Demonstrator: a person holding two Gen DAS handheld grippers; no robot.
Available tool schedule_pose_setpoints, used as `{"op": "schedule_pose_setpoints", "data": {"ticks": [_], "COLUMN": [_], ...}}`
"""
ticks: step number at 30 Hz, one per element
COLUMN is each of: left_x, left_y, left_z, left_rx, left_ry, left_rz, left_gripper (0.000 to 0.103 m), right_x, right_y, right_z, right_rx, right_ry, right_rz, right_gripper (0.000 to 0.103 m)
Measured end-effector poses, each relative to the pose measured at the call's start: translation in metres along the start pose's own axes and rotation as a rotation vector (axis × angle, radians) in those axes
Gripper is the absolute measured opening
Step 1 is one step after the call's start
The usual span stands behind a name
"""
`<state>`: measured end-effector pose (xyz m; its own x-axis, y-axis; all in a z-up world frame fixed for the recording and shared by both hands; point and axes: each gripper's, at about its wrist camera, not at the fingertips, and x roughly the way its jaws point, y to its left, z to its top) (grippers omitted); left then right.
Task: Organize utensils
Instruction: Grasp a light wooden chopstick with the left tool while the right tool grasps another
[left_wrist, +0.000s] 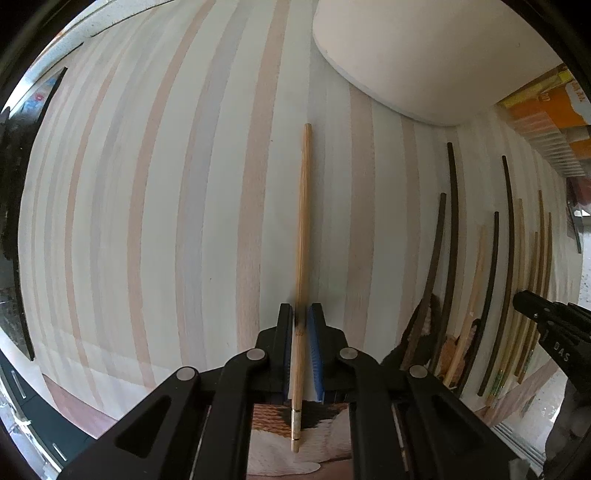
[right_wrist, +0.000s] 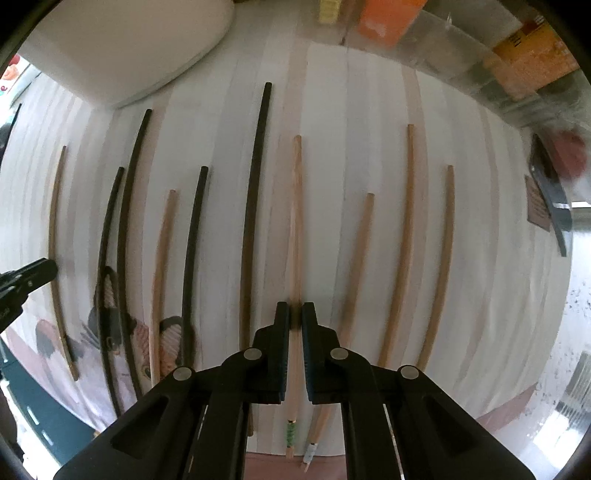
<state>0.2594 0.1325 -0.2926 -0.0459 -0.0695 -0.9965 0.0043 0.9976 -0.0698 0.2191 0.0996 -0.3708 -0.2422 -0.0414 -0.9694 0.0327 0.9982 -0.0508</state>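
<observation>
Chopsticks (right_wrist: 255, 206) in row | white board (right_wrist: 122, 48) beyond | box (right_wrist: 388, 14) behind

Black left gripper (left_wrist: 302, 314), blue-padded fingers (left_wrist: 316, 343), silver rivets

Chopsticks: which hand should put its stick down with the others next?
Probably the right. The right gripper, shut on a light chopstick, sits among the laid-out row, while the left gripper holds its chopstick apart.

The chopstick (left_wrist: 303, 236) is pale, smooth wood with a brassy metal band near its end. Darker chopsticks (right_wrist: 255, 206) look matt. A striped woven cloth (left_wrist: 147, 221) covers the table.
</observation>
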Motion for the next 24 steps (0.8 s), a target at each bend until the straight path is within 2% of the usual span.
{"op": "schedule_pose_setpoints", "data": {"ticks": [2,7,9,12,18,23,24], "left_x": [0.007,0.014,0.019,0.019,-0.010,-0.046,-0.053], "left_y": [-0.015,-0.024,-0.025,-0.032,-0.013,0.003,0.004], "left_z": [-0.001,-0.010,-0.017,-0.026,-0.061,-0.094,-0.102], "left_rx": [0.003,0.023,0.011,-0.005,-0.041,-0.078,-0.082], "left_ry": [-0.003,-0.022,-0.033,-0.048,-0.104,-0.160,-0.171], "left_rz": [0.016,0.063,0.065,0.080,0.076,0.041,0.035], "left_gripper": [0.008,0.004,0.004,0.004,0.004,0.004,0.004], "right_x": [0.003,-0.004,-0.002,-0.002,-0.016,-0.040,-0.052], "right_y": [0.003,0.006,0.014,0.006,0.000,0.015,0.009], "right_z": [0.000,0.000,0.004,0.007,-0.011,-0.038,-0.032], "right_rx": [0.010,0.031,0.046,0.058,0.113,0.092,0.085], "right_ry": [0.001,0.004,0.011,0.001,-0.040,-0.087,-0.095], "right_rz": [0.018,-0.005,-0.005,0.014,0.103,0.133,0.137], "right_gripper": [0.008,0.009,0.009,0.007,0.007,0.007,0.007]}}
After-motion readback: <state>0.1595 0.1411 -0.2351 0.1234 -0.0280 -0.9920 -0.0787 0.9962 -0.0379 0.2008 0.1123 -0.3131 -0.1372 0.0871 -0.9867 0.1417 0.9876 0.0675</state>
